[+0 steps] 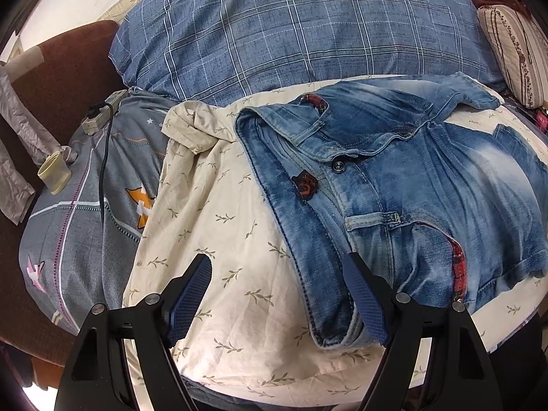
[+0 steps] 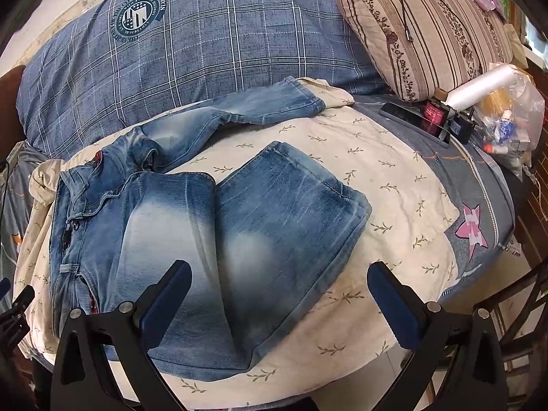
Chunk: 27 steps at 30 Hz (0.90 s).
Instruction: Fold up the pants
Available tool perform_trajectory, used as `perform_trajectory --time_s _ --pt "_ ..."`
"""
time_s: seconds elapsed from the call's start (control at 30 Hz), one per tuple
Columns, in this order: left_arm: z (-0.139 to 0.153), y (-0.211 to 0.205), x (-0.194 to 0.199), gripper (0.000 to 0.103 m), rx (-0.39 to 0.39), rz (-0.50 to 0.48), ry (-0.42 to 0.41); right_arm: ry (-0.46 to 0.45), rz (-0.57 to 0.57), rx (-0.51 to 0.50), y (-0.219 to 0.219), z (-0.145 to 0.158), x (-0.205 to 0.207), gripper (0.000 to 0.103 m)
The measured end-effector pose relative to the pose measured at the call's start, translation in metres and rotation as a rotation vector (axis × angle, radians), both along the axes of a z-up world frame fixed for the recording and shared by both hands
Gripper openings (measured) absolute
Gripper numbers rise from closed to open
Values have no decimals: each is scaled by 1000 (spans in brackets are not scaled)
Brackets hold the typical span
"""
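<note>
Faded blue jeans (image 1: pixel 404 185) lie on a cream leaf-print sheet (image 1: pixel 219 246), waistband toward the left. In the right wrist view the near leg of the jeans (image 2: pixel 274 226) is folded back on itself, while the far leg (image 2: pixel 246 109) stretches out toward the plaid pillow. My left gripper (image 1: pixel 279 274) is open; its right finger (image 1: pixel 363 298) rests at the waistband's near corner and its left finger hangs over bare sheet. Above the near leg's lower edge, my right gripper (image 2: pixel 279 281) is open with nothing held.
A large blue plaid pillow (image 2: pixel 212 41) lies behind the jeans and a striped cushion (image 2: pixel 424 30) at the back right. A phone (image 2: pixel 414 121), small boxes and a plastic bag (image 2: pixel 510 116) crowd the right side. A power strip (image 1: pixel 102 114) with cable sits at the left.
</note>
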<state>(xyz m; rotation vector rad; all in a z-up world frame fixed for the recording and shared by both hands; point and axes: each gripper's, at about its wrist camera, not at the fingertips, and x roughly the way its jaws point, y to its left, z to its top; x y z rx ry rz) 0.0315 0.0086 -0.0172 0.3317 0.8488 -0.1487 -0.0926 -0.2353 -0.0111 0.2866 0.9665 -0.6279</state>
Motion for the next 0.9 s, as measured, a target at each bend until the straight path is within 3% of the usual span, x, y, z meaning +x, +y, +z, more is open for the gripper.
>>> perform_trajectory --time_s 0.33,0.47,0.7,0.9 --pt "2 1 21 79 21 33 30 -10 9 8 -20 -3 1 103" --pt "8 19 51 79 11 121 61 -34 -19 36 -43 -2 -3 103" --pt "7 58 99 79 -141 254 197 -65 -101 106 -102 -9 -13 103" --pt "-20 46 108 78 -359 155 399 -52 -102 166 -132 -34 2 103"
